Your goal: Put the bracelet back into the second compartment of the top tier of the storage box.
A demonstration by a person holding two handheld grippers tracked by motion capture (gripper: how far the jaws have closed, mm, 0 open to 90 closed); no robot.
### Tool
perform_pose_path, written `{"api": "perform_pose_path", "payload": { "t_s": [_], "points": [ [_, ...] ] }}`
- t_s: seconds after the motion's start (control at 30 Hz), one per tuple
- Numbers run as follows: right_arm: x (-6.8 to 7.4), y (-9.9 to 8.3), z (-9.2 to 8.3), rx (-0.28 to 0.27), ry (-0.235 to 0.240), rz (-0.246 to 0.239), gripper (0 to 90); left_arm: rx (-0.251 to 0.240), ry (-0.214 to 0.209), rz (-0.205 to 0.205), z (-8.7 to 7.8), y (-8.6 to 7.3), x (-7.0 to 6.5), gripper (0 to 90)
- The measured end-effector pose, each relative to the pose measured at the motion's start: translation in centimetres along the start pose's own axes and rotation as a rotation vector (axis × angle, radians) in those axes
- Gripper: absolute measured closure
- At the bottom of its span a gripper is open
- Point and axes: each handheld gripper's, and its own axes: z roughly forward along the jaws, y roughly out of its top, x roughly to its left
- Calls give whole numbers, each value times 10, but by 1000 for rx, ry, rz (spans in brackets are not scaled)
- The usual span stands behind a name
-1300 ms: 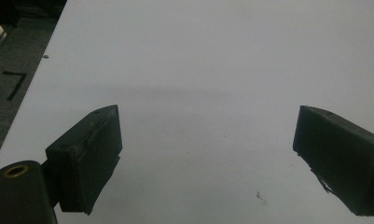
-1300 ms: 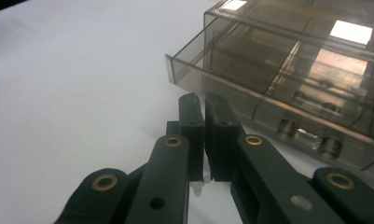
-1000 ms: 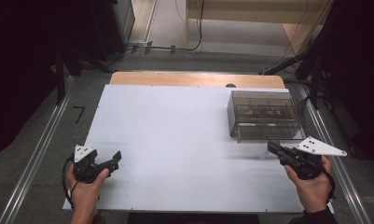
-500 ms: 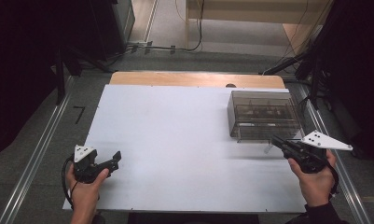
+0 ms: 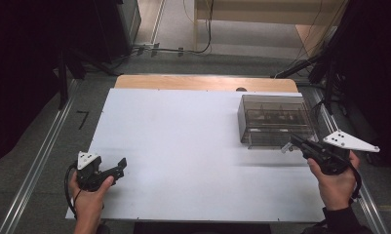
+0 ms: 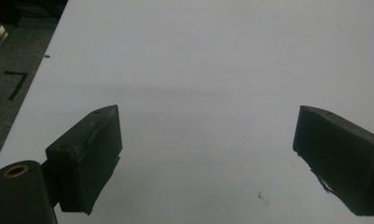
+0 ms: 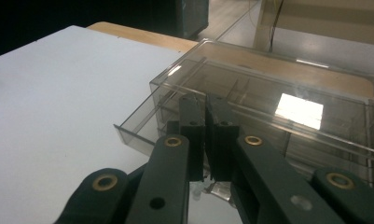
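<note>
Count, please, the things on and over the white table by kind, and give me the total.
Clear plastic drawer box: 1
Hand-held gripper: 2, the left hand-held gripper with its jaws wide open, the right hand-held gripper with its jaws shut, right at the front of the box
White table itself: 1
Total: 4

A white table (image 5: 183, 141) stands on grey floor (image 5: 47, 131). Beyond the table's far edge cables (image 5: 203, 44) trail; dark furniture (image 5: 110, 24), possibly a cabinet, stands beyond its far left corner.
</note>
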Motion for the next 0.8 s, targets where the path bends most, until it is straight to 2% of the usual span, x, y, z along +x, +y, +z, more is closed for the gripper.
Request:
{"api": "perform_pose_path", "payload": {
  "t_s": [0.2, 0.53, 0.8],
  "points": [
    [-10, 11, -2, -28, -25, 10, 842, 1, 0, 0, 0, 0, 0, 87],
    [-18, 20, -1, -53, -47, 17, 843, 2, 1, 1, 0, 0, 0, 87],
    [-21, 22, 6, -48, -54, 22, 842, 1, 1, 1, 0, 0, 0, 87]
  ]
}}
